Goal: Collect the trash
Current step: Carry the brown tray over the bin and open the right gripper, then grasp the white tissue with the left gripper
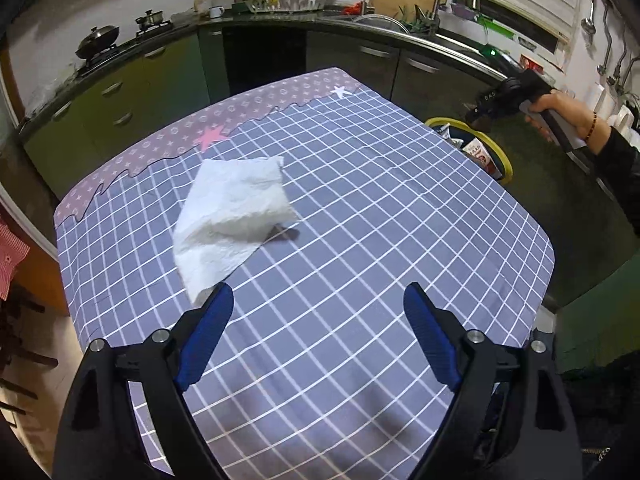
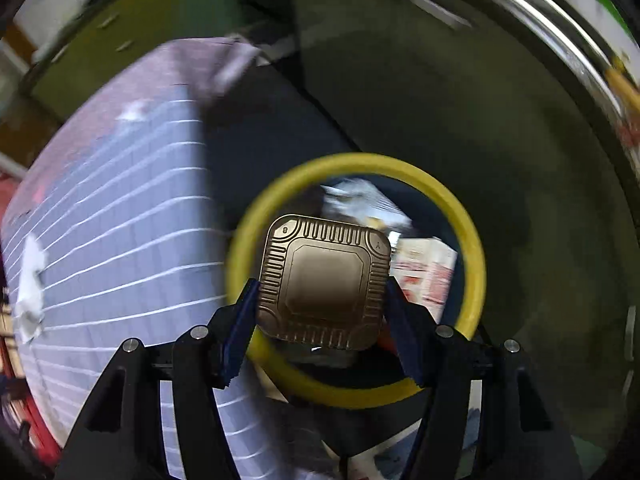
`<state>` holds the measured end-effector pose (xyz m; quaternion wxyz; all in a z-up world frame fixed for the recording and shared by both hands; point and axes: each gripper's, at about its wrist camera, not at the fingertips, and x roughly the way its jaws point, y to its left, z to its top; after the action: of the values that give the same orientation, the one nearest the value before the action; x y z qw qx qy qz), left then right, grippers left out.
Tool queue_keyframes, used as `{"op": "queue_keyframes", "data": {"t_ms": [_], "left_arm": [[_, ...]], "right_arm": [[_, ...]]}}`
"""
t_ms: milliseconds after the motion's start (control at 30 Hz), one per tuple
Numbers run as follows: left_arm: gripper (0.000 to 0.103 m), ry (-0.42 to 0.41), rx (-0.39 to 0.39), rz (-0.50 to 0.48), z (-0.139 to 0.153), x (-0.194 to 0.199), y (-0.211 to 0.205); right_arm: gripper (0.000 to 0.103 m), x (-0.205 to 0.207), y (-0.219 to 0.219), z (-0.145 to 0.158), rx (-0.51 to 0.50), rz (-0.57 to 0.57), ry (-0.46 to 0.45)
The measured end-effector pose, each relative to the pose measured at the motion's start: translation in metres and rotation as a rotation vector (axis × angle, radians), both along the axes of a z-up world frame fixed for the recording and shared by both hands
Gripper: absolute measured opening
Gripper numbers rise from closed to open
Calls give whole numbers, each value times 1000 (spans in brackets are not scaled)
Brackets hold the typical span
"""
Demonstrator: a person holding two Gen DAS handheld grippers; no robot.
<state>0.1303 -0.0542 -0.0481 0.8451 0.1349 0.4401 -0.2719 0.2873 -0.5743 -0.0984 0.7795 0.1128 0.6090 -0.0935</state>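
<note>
Overhead, a checked tablecloth [image 1: 360, 220] covered the table in a kitchen with green cabinets [image 1: 120, 96] and a sink [image 1: 384, 20]. At ten o'clock of the left gripper [image 1: 318, 300], whose jaws stood wide and empty, lay a tissue [image 1: 236, 208]. Only the right view showed the right gripper [image 2: 322, 292] clamped on a brown tray [image 2: 324, 284] over the yellow-rimmed bin [image 2: 476, 264], with wrappers [image 2: 424, 272] inside.

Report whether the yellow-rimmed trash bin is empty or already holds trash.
Not empty: the trash bin already holds printed wrappers, seen through its rim beneath the held square tray.
</note>
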Motion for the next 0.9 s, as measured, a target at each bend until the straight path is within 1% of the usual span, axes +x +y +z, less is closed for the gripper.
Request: {"op": "queue_keyframes", "data": {"t_ms": [33, 67, 100, 133, 200, 267, 367, 433, 533, 667, 767, 900], "left_arm": [[83, 1, 4, -5, 0, 0, -4], [83, 3, 12, -13, 0, 0, -9], [83, 4, 16, -18, 0, 0, -12], [83, 3, 23, -23, 0, 0, -17], [83, 3, 31, -32, 0, 1, -23], [84, -1, 43, -42, 0, 3, -28], [84, 1, 50, -42, -3, 9, -30], [85, 12, 47, -38, -6, 16, -28], [86, 31, 54, -21, -13, 33, -24], [90, 6, 87, 1, -20, 61, -21], [91, -6, 105, 14, -25, 83, -19], [91, 10, 125, 67, -37, 115, -10]], "right_arm": [[62, 1, -9, -8, -2, -16, 11], [66, 2, -14, -13, -5, -21, 20], [77, 1, -23, -18, -13, -40, 20], [80, -1, -30, -20, -24, -61, 10], [80, -9, -37, -16, -9, -71, -16], [80, -25, -36, -4, 59, -60, -68], [80, -56, -25, 15, 132, -13, -142], [80, -89, -12, 28, 180, 25, -202], [81, -131, 9, 40, 208, 69, -264], [82, -175, 23, 38, 234, 85, -316], [83, -190, 37, 35, 242, 90, -342], [84, -203, 47, 27, 268, 100, -334]]}}
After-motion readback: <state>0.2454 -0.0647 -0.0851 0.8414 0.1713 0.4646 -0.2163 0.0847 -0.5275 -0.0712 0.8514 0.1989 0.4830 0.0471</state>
